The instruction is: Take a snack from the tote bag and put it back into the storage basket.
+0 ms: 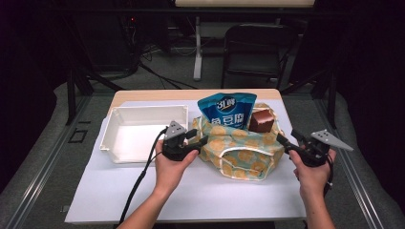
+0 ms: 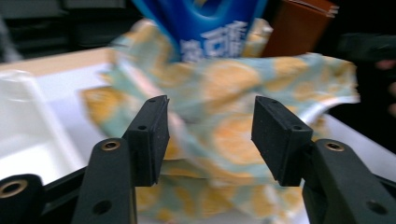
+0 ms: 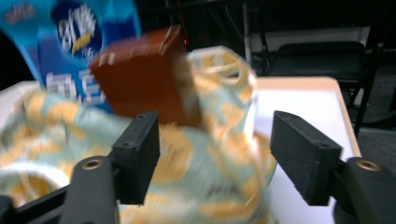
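I see the white table mat (image 1: pixel 200 191) carrying an empty white tray (image 1: pixel 143 131) at left and, just right of it, the orange-print cloth bag (image 1: pixel 239 152) with a blue snack pouch (image 1: pixel 224 110) and brown box (image 1: pixel 261 120) standing in it. My left gripper (image 1: pixel 203 141) sits at the bag's left edge, my right gripper (image 1: pixel 282 141) at its right edge; both sets of jaws stand apart, gripping nothing.
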### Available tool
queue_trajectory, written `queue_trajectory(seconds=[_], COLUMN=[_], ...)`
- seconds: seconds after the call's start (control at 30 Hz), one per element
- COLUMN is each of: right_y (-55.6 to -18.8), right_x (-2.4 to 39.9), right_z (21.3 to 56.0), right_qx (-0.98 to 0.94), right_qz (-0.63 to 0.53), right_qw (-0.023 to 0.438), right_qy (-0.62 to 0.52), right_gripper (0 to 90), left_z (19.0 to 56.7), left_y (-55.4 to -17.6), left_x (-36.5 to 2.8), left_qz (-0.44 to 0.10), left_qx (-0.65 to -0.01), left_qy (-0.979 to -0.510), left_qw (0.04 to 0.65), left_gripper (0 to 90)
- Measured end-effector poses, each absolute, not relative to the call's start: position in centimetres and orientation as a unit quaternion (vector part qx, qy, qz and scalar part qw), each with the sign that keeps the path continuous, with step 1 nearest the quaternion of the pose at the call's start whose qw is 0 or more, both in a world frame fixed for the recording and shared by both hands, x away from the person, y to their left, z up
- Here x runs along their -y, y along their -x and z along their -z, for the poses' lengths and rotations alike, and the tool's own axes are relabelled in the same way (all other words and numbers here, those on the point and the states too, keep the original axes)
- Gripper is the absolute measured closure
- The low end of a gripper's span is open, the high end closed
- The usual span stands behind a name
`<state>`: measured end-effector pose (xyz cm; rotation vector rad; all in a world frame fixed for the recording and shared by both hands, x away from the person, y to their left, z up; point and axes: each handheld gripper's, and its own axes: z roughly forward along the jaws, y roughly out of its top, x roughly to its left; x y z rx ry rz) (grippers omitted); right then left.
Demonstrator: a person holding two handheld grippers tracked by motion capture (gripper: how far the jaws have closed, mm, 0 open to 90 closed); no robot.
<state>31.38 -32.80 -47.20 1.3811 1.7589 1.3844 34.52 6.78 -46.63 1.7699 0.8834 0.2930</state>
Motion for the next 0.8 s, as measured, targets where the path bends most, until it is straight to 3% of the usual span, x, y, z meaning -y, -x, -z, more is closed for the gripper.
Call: queue_trajectory(seconds=[0.13, 0.23, 0.27, 0.33, 0.37, 0.4, 0.47, 0.5, 0.67, 0.8], right_y=[-31.9, -32.5, -32.6, -32.6, -32.6, -32.6, -32.7, -32.7, -32.7, -32.9], right_x=[31.5, 30.8, 30.6, 30.0, 29.6, 29.6, 29.3, 29.1, 29.1, 29.0], right_z=[48.7, 49.8, 50.1, 50.7, 51.3, 51.3, 51.7, 51.9, 52.3, 52.8], right_qx=[-0.632, -0.645, -0.654, -0.67, -0.679, -0.679, -0.69, -0.687, -0.7, -0.696], right_qz=[-0.523, -0.51, -0.504, -0.492, -0.488, -0.488, -0.47, -0.472, -0.463, -0.465], right_qw=[0.254, 0.228, 0.225, 0.224, 0.218, 0.218, 0.219, 0.214, 0.193, 0.168], right_qy=[-0.512, -0.521, -0.517, -0.509, -0.503, -0.503, -0.505, -0.509, -0.508, -0.521], right_gripper=[21.9, 22.8, 26.1, 41.9, 59.2, 59.2, 72.6, 79.0, 89.7, 90.0], left_z=[47.4, 48.4, 48.7, 49.3, 49.6, 49.9, 50.3, 50.4, 51.0, 51.9], left_y=[-34.5, -34.9, -34.9, -35.1, -35.1, -35.1, -34.9, -34.9, -34.8, -34.7], left_x=[-5.3, -4.6, -4.4, -3.9, -3.6, -3.4, -3.1, -3.1, -3.6, -3.5], left_qz=[-0.129, -0.127, -0.122, -0.112, -0.109, -0.105, -0.118, -0.119, -0.118, -0.12], left_qx=[-0.378, -0.398, -0.4, -0.4, -0.401, -0.4, -0.406, -0.405, -0.406, -0.396], left_qy=[-0.754, -0.759, -0.761, -0.772, -0.775, -0.778, -0.782, -0.784, -0.787, -0.806], left_qw=[0.521, 0.5, 0.496, 0.482, 0.476, 0.472, 0.458, 0.455, 0.448, 0.424], left_gripper=[38.2, 29.7, 28.5, 27.1, 27.7, 27.7, 36.5, 47.4, 86.4, 90.0])
